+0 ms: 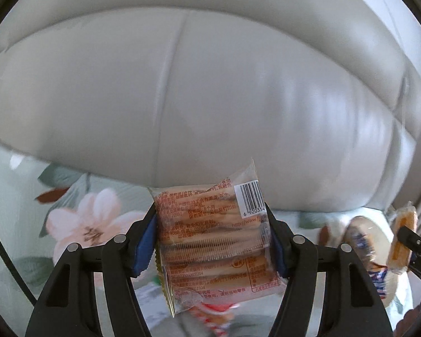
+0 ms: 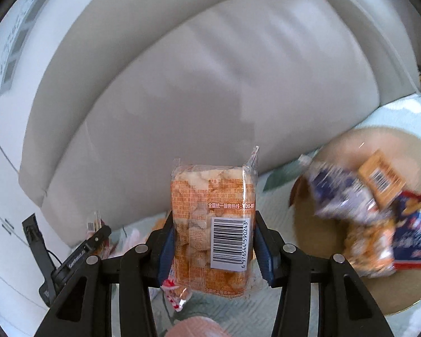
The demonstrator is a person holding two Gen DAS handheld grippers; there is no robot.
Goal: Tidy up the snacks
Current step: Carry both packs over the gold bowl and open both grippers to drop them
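Crinkly clear packets [image 1: 210,233] in tongs [image 1: 212,241]

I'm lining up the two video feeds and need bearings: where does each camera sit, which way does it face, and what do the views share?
Left wrist: sits behind the left gripper, facing the grey leather sofa back; its fingers clamp a clear biscuit packet with red print.
Right wrist: sits behind the right gripper, facing the same sofa; it clamps a clear orange-printed puffed-snack packet.
Shared: the round beige tray of snacks, the floral cover, and each other's gripper.
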